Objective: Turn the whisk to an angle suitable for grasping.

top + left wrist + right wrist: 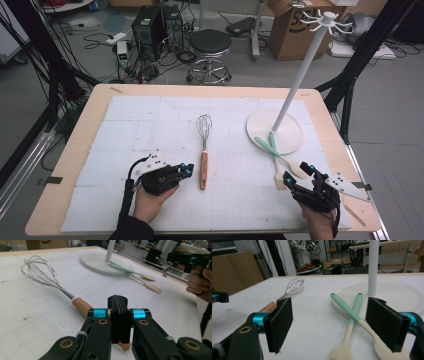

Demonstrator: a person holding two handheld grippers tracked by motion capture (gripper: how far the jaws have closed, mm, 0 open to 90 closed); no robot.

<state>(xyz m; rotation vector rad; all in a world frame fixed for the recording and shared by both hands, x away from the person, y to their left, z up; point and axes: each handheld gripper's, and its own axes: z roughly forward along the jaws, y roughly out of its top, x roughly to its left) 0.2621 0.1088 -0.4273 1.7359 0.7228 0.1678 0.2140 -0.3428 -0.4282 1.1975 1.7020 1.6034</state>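
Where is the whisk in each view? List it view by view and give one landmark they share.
High view: the whisk lies mid-table, wires away from the person, wooden handle toward them.
Left gripper view: whisk at upper left, handle running down behind the shut left gripper.
Right gripper view: whisk left of centre, handle behind the left pad of the open right gripper.
Shared landmark: the round white stand base, with two mint-handled utensils leaning on it.

Grey floor, black stool (210, 44), cardboard box (295, 30)

Black stool (210, 44) and cardboard box (295, 30) beyond table (90, 120).
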